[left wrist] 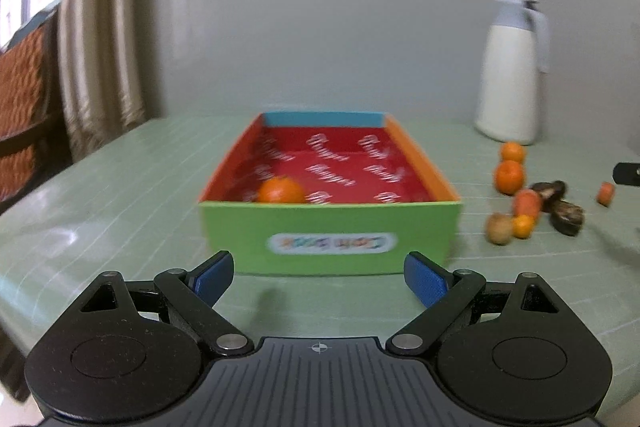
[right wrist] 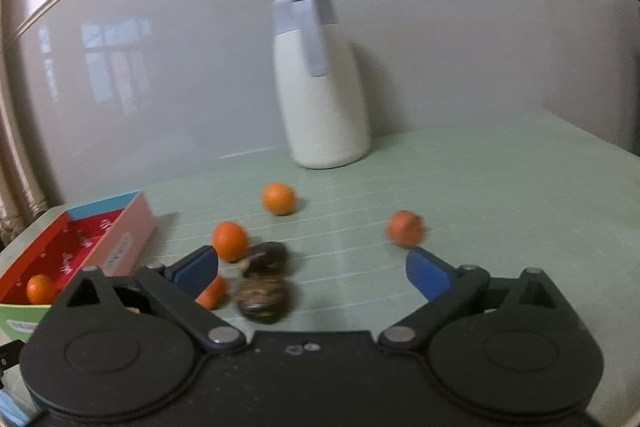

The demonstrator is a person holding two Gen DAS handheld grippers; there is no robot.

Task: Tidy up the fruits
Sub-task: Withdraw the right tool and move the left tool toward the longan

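Fruit scattered beside an open box, both grippers gaping

Curtains (left wrist: pixel 100 27) are hanging at the far left of the left wrist view, with the pale green table (left wrist: pixel 120 187) spreading out beside them. Sitting at the middle of that frame is the box (left wrist: pixel 328 223), green on its near wall and red inside, and one orange (left wrist: pixel 280 190) is lying in its lower left corner. Below it, at the bottom of the frame, the left gripper (left wrist: pixel 319 277) is standing wide with nothing between its blue pads (left wrist: pixel 214 277), hanging just short of the box's near wall. Further right, a white jug (left wrist: pixel 510 75) is standing upright at the back of the table. In front of it, well apart from the box, a cluster of fruit is lying loose: two oranges (left wrist: pixel 509 177) one behind the other, a brown kiwi (left wrist: pixel 499 228) just beside a small orange piece, and dark, blurred fruit (left wrist: pixel 566 213) that is too smeared to name.

In the right wrist view, the same box is showing at the lower left edge with its orange inside. Moving right, an orange is sitting just beside the left blue pad (right wrist: pixel 196 275), with the dark fruit lying below it between the fingers' span. The right gripper (right wrist: pixel 314 277) is standing wide, gripping nothing. Another orange (right wrist: pixel 405 233) is lying just above its right pad, blurred.
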